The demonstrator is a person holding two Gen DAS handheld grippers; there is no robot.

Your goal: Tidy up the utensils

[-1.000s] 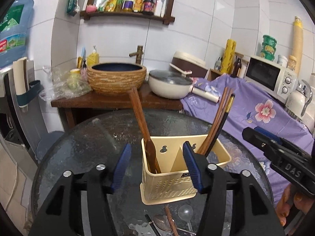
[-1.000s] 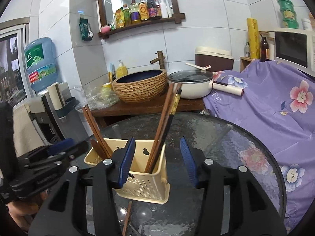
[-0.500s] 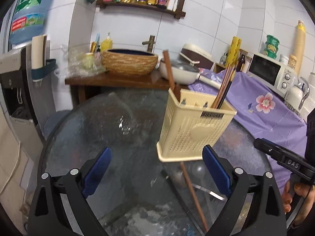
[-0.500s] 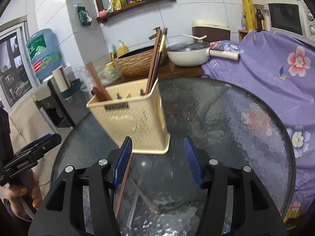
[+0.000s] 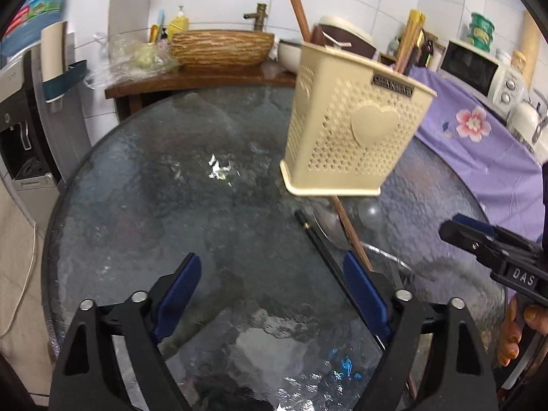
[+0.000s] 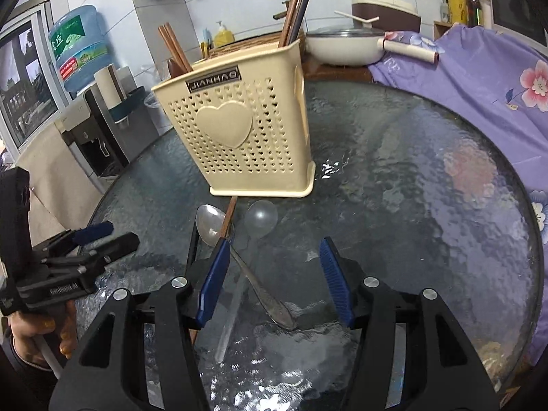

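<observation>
Round textured-glass table (image 6: 428, 178): loose utensils lie before the cream perforated plastic holder (image 6: 239, 130).
Metal spoon (image 6: 239, 260) lies lengthwise between the right gripper's (image 6: 274, 279) spread, empty jaws (left gripper (image 5: 270, 294) closing, also empty).

A cream plastic utensil holder (image 6: 246, 130), pierced with tiny heart-shaped holes around one large plain heart, stands on a dark, mottled glass tabletop (image 6: 411, 178). Brown wooden chopsticks (image 6: 294, 3) rise from it. A lilac cloth (image 6: 486, 78) with pink flowers drapes beyond the table's far right edge.
</observation>
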